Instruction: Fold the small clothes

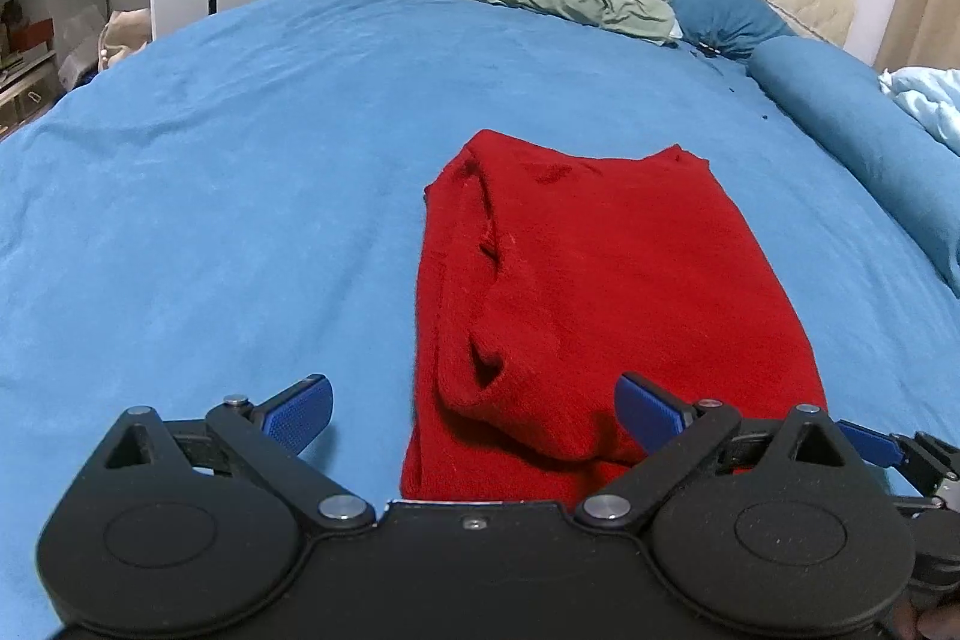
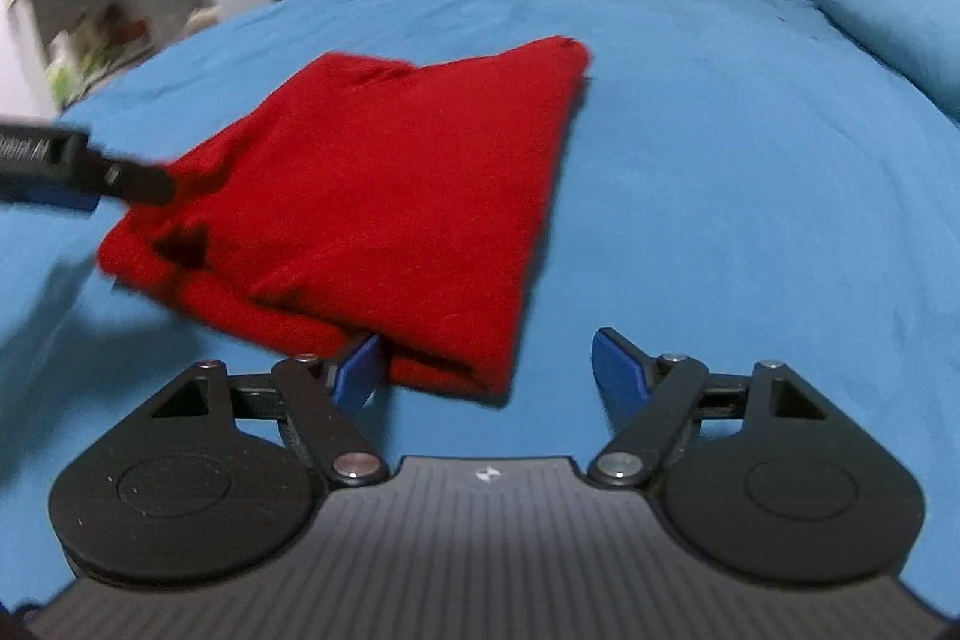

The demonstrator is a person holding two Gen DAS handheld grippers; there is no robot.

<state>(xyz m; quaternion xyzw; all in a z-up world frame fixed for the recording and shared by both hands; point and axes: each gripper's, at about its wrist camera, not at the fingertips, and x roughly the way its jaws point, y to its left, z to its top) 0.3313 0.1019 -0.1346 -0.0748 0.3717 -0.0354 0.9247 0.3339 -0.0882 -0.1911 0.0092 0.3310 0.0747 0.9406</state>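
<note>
The left hand-held gripper (image 1: pixel 474 412) fills the bottom of the left wrist view: a matte black plastic body with two rounded, teardrop-shaped lobes, each carrying a raised disc. Black link bars pivot on silver round-headed screws, and a small screw sits at the centre of the body's top edge. Its fingertips (image 1: pixel 300 412) are ribbed blue pads. The right hand-held gripper (image 2: pixel 486 370), along the bottom of the right wrist view, has the same black lobes, silver pivots and blue pads (image 2: pixel 618 373), but its central plate is grey, finely ribbed and bears a small white emblem.
</note>
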